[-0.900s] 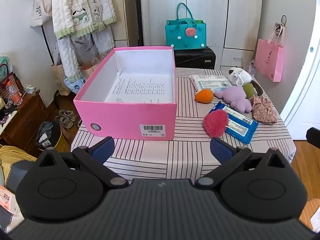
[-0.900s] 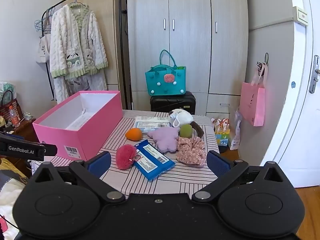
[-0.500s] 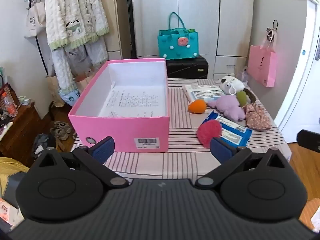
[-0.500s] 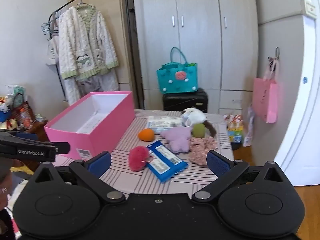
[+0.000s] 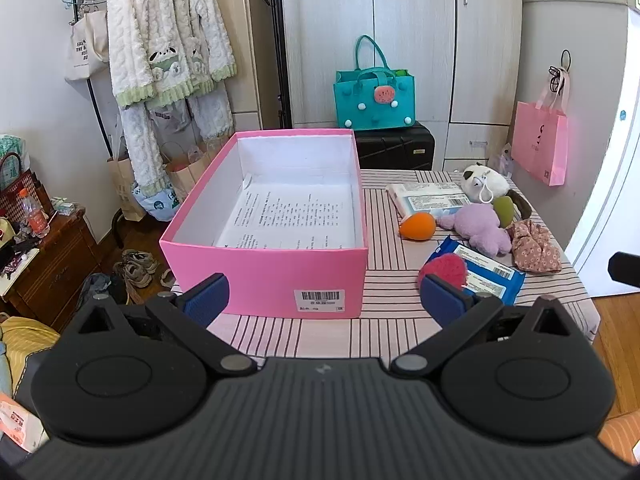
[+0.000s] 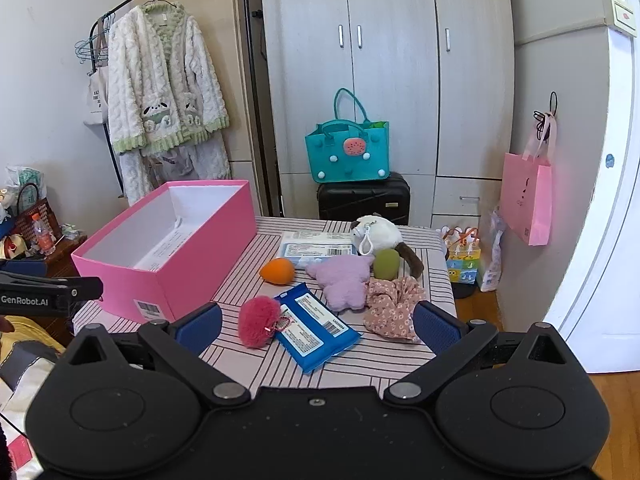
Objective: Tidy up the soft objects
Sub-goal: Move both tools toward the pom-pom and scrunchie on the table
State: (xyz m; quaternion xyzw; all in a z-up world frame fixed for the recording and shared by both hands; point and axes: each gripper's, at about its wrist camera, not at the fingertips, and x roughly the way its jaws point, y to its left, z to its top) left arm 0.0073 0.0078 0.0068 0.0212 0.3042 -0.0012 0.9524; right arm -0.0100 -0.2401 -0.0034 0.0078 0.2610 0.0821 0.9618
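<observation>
Both views have shifted since the earlier frames: the pink box sits more toward the middle of the left view, and the right view has drawn back toward the near edge of the tabletop [image 6: 400, 364].

Largest on the striped tabletop is the pink box [image 5: 272, 276], open on top, its long axis running away from the camera, with a printed sheet on its floor. Right of it lie the soft things in a loose cluster: a white packet [image 6: 316, 245] at the far side, a blue packet [image 6: 316, 328] lying diagonally at the near side, a lilac plush [image 6: 344, 280] in the middle, a flowered cloth [image 6: 394, 308] to its right, and a white plush [image 6: 376, 232] behind. A pink pompom [image 6: 259, 321] touches the blue packet's left edge. An orange ball [image 6: 277, 270] and a green ball [image 6: 386, 264] are smallest.

In the left view, one blue pad covers part of the pompom.

The left tool [image 5: 324, 296] is spread wide and holds nothing. The right tool [image 6: 318, 326] is likewise wide apart, empty, touching nothing.
</observation>
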